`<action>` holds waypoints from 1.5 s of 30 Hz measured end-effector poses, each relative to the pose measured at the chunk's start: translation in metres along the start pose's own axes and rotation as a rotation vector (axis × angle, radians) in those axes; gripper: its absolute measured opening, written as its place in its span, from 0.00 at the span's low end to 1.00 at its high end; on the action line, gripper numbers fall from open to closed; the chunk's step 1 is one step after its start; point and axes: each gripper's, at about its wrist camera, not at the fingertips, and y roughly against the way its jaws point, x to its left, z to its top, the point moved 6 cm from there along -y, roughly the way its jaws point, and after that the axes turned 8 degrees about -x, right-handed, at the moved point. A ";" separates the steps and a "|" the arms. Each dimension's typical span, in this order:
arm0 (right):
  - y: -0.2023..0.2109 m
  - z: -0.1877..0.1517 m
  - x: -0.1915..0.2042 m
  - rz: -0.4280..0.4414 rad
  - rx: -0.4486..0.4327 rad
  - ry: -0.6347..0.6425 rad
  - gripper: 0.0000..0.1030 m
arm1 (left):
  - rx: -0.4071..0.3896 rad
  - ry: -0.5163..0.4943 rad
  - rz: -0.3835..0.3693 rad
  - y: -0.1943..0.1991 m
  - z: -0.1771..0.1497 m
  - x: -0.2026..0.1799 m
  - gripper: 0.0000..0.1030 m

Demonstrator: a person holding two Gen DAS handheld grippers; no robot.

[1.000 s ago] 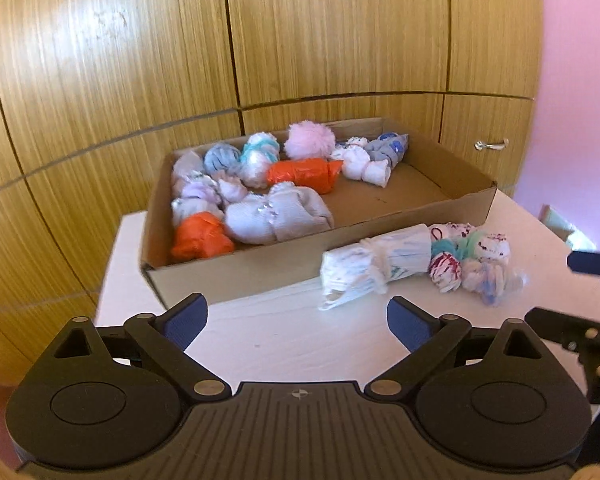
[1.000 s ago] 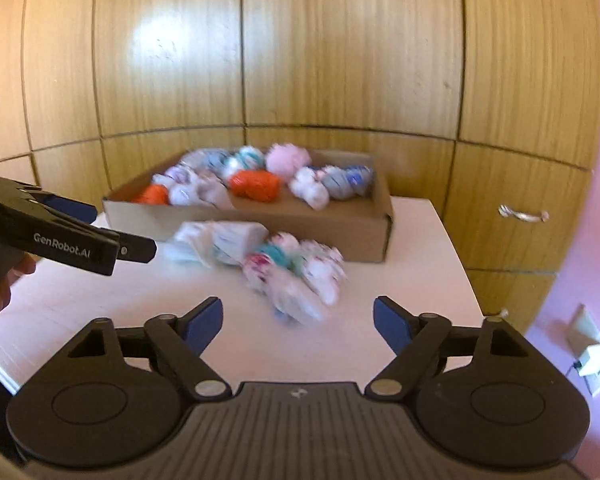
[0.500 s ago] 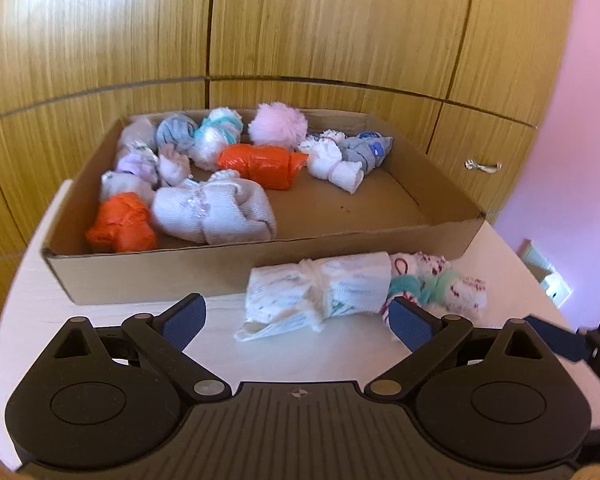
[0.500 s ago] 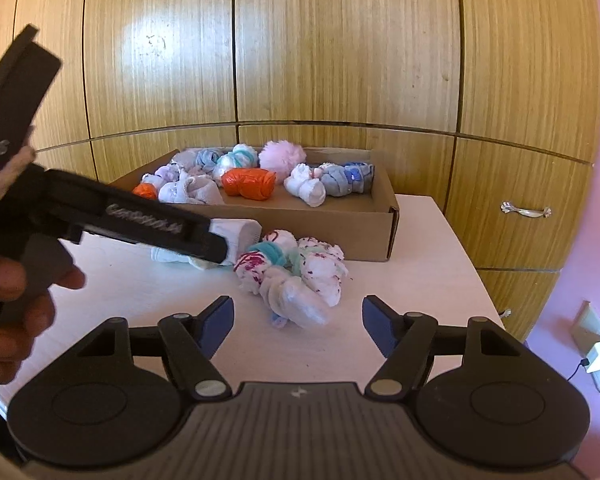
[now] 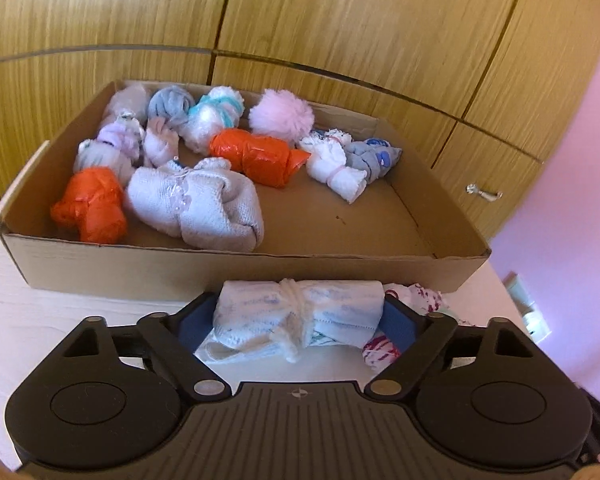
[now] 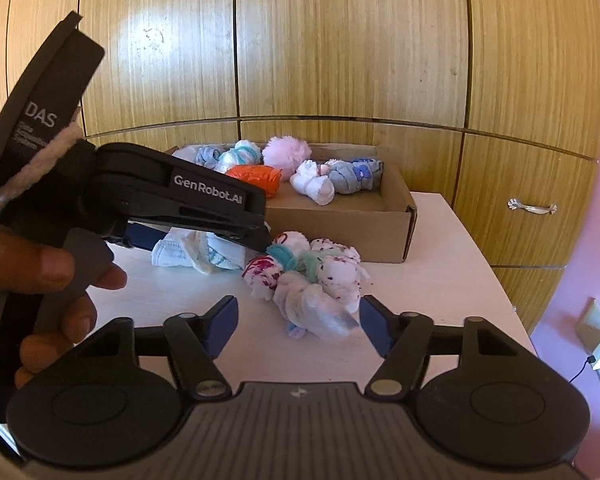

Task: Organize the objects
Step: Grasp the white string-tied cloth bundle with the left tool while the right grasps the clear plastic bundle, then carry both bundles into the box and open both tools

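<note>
The white tied roll (image 5: 300, 314) on the table (image 5: 60, 320) sits between the left tongs (image 5: 300, 320), which are closing on it. The speckled bundle (image 6: 312, 280) lies between the closing right tongs (image 6: 298, 320), not pinched yet. Next, a lift into the cardboard box (image 5: 236, 272) beyond is probably needed.

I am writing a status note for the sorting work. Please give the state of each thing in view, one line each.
Cardboard box: open, partly filled with rolled bundles.
White rolled cloth: on the table, between the left gripper's pads.
Left gripper: closing around the cloth.
Speckled sock bundle: on the table, outside the box.
Right gripper: closing, not yet gripping the bundle.
Cabinet doors: closed.
</note>
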 end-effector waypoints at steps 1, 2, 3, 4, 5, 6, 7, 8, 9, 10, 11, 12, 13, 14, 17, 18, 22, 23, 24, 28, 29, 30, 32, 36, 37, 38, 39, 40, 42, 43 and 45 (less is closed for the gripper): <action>-0.001 -0.001 0.000 0.001 0.004 0.000 0.55 | -0.001 -0.007 0.003 0.001 0.000 0.001 0.86; -0.002 -0.001 0.000 0.007 0.010 0.000 0.49 | -0.002 -0.015 0.007 0.003 0.000 0.003 0.85; -0.003 -0.002 0.000 0.012 0.017 0.000 0.42 | -0.001 -0.015 0.009 0.004 0.000 0.005 0.85; -0.005 -0.003 -0.001 0.016 0.023 -0.003 0.40 | -0.002 -0.010 0.009 0.006 0.000 0.007 0.85; -0.005 -0.004 -0.001 0.017 0.027 -0.004 0.35 | -0.002 -0.006 0.010 0.009 0.000 0.010 0.85; -0.004 -0.004 -0.001 0.019 0.029 -0.004 0.32 | -0.004 -0.009 0.012 0.012 0.000 0.013 0.85; -0.002 -0.005 -0.002 0.021 0.026 -0.004 0.32 | -0.007 -0.017 0.017 0.014 0.000 0.015 0.85; -0.002 -0.005 -0.001 0.014 0.023 -0.005 0.30 | -0.011 -0.024 0.023 0.018 0.000 0.018 0.85; 0.000 -0.006 -0.001 0.012 0.018 -0.001 0.30 | -0.015 -0.029 0.028 0.022 0.000 0.021 0.85; 0.002 -0.006 -0.003 0.014 0.015 0.001 0.29 | -0.015 -0.033 0.029 0.024 -0.001 0.024 0.85; 0.005 -0.007 -0.003 0.016 0.011 0.001 0.18 | -0.014 -0.040 0.032 0.027 -0.001 0.026 0.85; 0.008 -0.008 -0.004 0.020 0.010 -0.002 0.15 | -0.016 -0.051 0.037 0.030 -0.003 0.028 0.85; 0.011 -0.008 -0.005 0.027 0.010 -0.007 0.15 | -0.017 -0.064 0.041 0.032 -0.004 0.029 0.85; 0.013 -0.009 -0.006 0.036 0.013 -0.006 0.15 | -0.017 -0.078 0.043 0.035 -0.006 0.031 0.85; 0.014 -0.014 -0.008 0.021 0.021 0.011 0.21 | -0.017 -0.122 0.052 0.037 -0.012 0.033 0.85; 0.014 -0.015 -0.009 0.024 0.027 0.008 0.23 | -0.021 -0.126 0.049 0.038 -0.013 0.033 0.85; 0.013 -0.013 -0.009 0.018 0.019 0.008 0.32 | -0.029 -0.132 0.041 0.039 -0.014 0.034 0.85; 0.012 -0.011 -0.007 0.017 0.015 0.016 0.35 | -0.029 -0.135 0.041 0.038 -0.014 0.034 0.85; 0.010 -0.009 -0.007 0.016 0.013 0.024 0.35 | -0.031 -0.137 0.040 0.038 -0.013 0.034 0.85; -0.003 -0.008 -0.005 0.008 0.039 0.032 0.35 | -0.030 -0.135 0.042 0.035 -0.013 0.037 0.85; -0.005 -0.008 -0.005 0.016 0.044 0.027 0.29 | -0.030 -0.136 0.041 0.033 -0.013 0.037 0.85; -0.005 -0.008 -0.004 0.019 0.037 0.026 0.23 | -0.031 -0.138 0.039 0.032 -0.013 0.038 0.84; -0.002 -0.009 -0.002 0.026 0.031 0.033 0.22 | -0.037 -0.148 0.030 0.033 -0.014 0.037 0.83; 0.008 -0.012 0.001 0.042 0.011 0.055 0.21 | -0.053 -0.185 0.027 0.036 -0.015 0.035 0.82; 0.012 -0.012 0.001 0.051 0.005 0.057 0.21 | -0.060 -0.190 0.024 0.039 -0.014 0.034 0.82; 0.015 -0.011 0.001 0.060 0.001 0.057 0.21 | -0.065 -0.199 0.019 0.042 -0.014 0.033 0.81; 0.019 -0.009 0.000 0.067 -0.004 0.056 0.21 | -0.071 -0.212 0.016 0.046 -0.012 0.031 0.81; 0.023 -0.007 -0.001 0.074 -0.008 0.054 0.21 | -0.077 -0.226 0.011 0.050 -0.010 0.028 0.81; 0.029 0.003 -0.004 0.091 -0.019 0.040 0.21 | -0.090 -0.265 -0.002 0.059 -0.002 0.021 0.81; 0.032 0.010 -0.006 0.098 -0.027 0.039 0.21 | -0.097 -0.284 -0.010 0.063 0.003 0.017 0.81; 0.037 0.026 -0.011 0.107 -0.043 0.045 0.21 | -0.119 -0.321 -0.024 0.070 0.017 0.007 0.81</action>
